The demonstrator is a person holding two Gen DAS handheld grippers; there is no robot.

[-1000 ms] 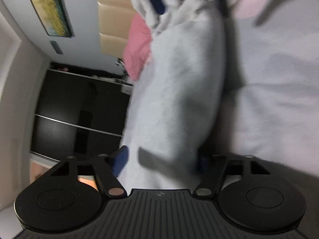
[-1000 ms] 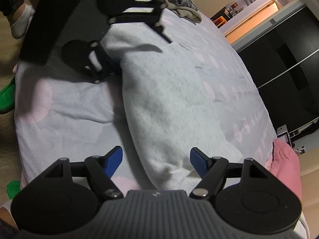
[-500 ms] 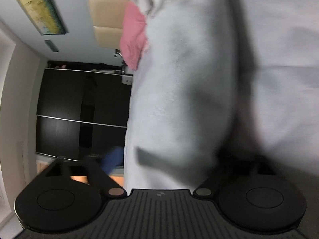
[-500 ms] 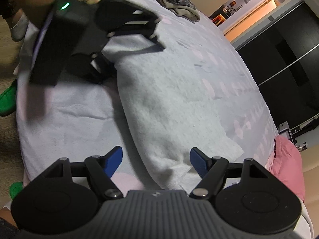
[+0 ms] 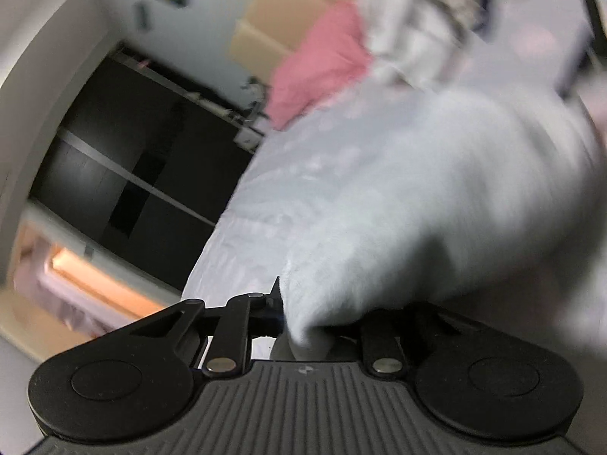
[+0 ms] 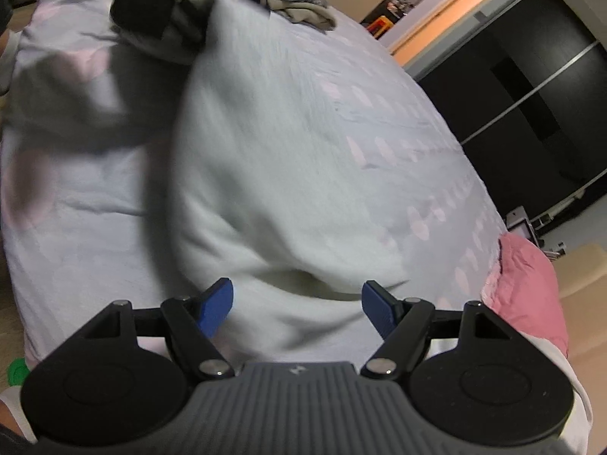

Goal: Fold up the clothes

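Soft white cloth lies along the bed, its far end now lifted at 11 o'clock. The left gripper has just closed and pinches that end. The right gripper stays wide apart over the near end, holding nothing. The fold can start.

A bed faces dark sliding wardrobe doors; beyond, seemingly a lit doorway
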